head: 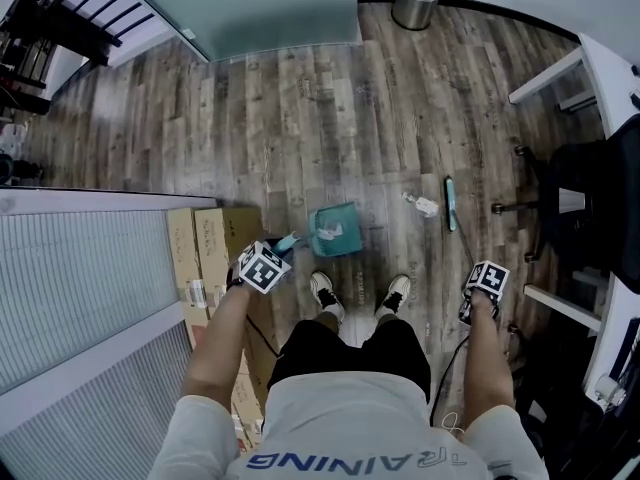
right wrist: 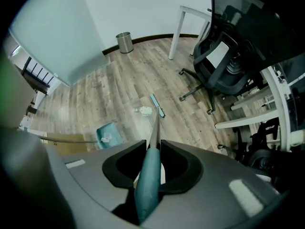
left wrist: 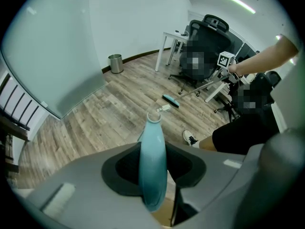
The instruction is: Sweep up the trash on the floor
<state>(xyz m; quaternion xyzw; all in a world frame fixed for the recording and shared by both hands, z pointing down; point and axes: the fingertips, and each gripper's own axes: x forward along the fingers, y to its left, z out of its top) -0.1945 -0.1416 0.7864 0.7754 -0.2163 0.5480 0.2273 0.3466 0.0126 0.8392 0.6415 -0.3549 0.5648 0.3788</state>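
My left gripper (head: 268,260) is shut on the pale teal handle (left wrist: 153,147) of a dustpan. The teal dustpan (head: 335,230) rests on the wooden floor just ahead of the person's shoes, and a crumpled white scrap lies in the dustpan (right wrist: 107,133). My right gripper (head: 480,296) points down, shut on the teal grip (right wrist: 147,180) of a long broom. The broom head (head: 450,203) sits on the floor ahead to the right. A clear crumpled bit of trash (head: 424,205) lies just left of the broom head (right wrist: 157,105).
Cardboard boxes (head: 205,248) lie against a ribbed partition at the left. A metal bin (head: 415,1) stands by the far wall. A black office chair (head: 580,203) and white desks (head: 600,78) crowd the right side. Frosted glass panel (head: 270,8) stands behind.
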